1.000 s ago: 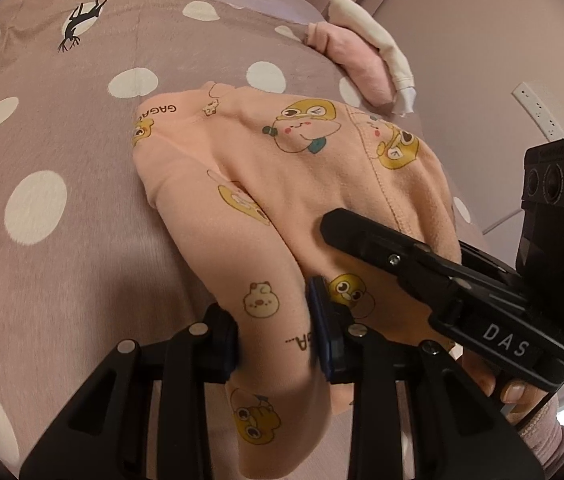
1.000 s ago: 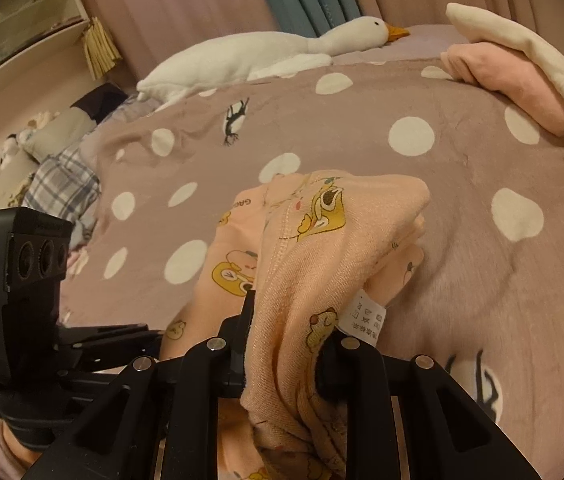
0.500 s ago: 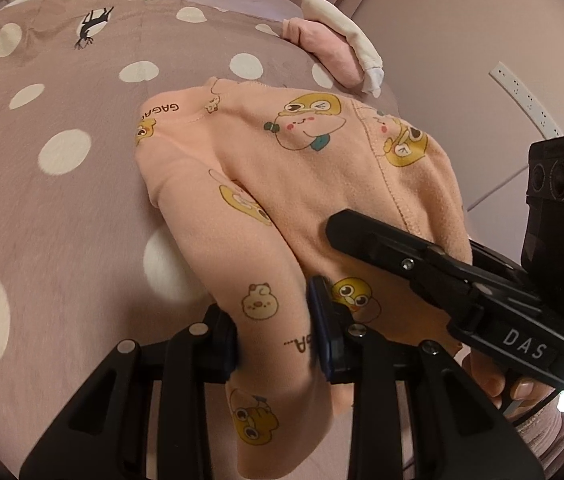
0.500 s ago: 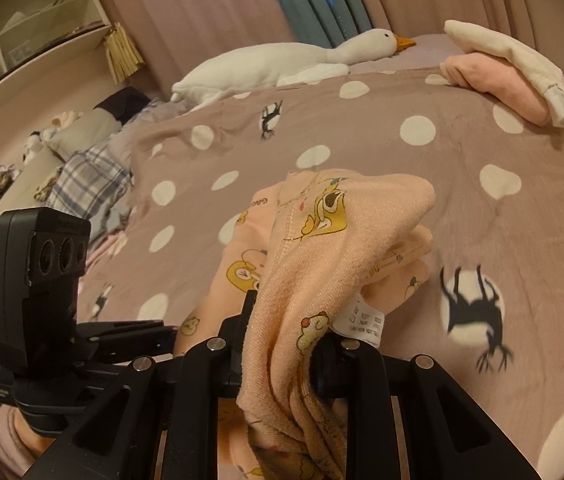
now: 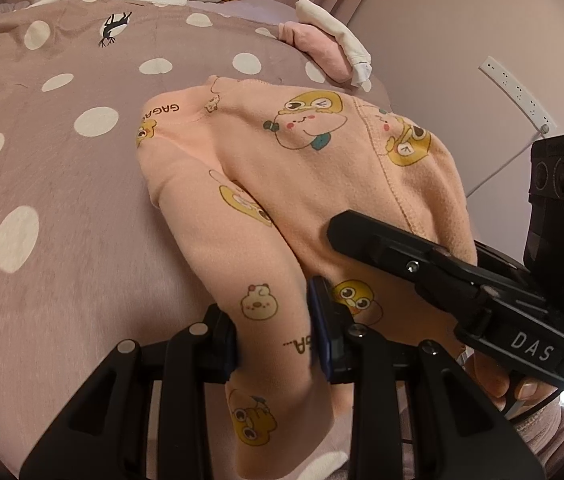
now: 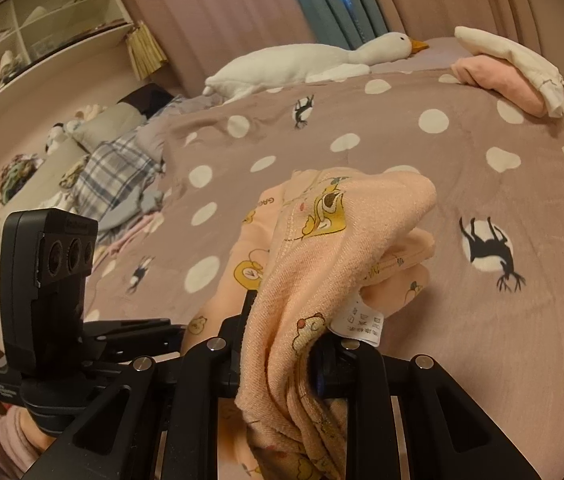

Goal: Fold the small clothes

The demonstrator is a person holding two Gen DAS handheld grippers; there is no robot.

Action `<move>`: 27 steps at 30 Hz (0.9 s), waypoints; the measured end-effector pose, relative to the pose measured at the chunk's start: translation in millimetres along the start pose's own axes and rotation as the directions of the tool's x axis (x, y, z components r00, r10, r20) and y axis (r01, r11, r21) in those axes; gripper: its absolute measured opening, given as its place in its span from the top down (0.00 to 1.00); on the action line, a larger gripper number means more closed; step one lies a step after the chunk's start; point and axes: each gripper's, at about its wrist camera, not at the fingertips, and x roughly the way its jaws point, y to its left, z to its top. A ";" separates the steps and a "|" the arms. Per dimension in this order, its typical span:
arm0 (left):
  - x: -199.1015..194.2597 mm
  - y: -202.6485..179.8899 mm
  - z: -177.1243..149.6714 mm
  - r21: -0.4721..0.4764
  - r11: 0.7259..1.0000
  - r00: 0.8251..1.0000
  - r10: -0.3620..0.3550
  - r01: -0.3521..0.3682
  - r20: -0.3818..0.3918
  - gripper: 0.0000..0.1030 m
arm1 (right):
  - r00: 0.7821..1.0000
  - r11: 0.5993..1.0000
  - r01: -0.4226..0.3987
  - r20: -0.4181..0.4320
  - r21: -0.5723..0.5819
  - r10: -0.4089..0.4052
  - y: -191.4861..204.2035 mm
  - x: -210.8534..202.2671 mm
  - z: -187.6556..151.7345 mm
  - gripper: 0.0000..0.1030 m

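Left gripper [image 5: 274,332]: clamped on a leg of the peach garment [image 5: 302,184].
Right gripper [image 6: 278,352]: clamped on bunched peach fabric, likely the waistband.
Bedspread [image 5: 62,184]: beneath.

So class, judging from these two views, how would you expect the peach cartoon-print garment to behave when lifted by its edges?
Probably floppy: the peach garment sags and bunches between the left claw and right claw. Likely light, since small pinches seem to carry it. Its fleecy surface probably resists slipping.
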 end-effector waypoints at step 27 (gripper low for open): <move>-68.8 -3.6 -26.3 0.010 0.999 0.992 0.042 -0.044 0.117 0.70 | 0.994 0.993 -0.057 0.082 -0.106 0.066 56.8 -34.3 -10.0 0.77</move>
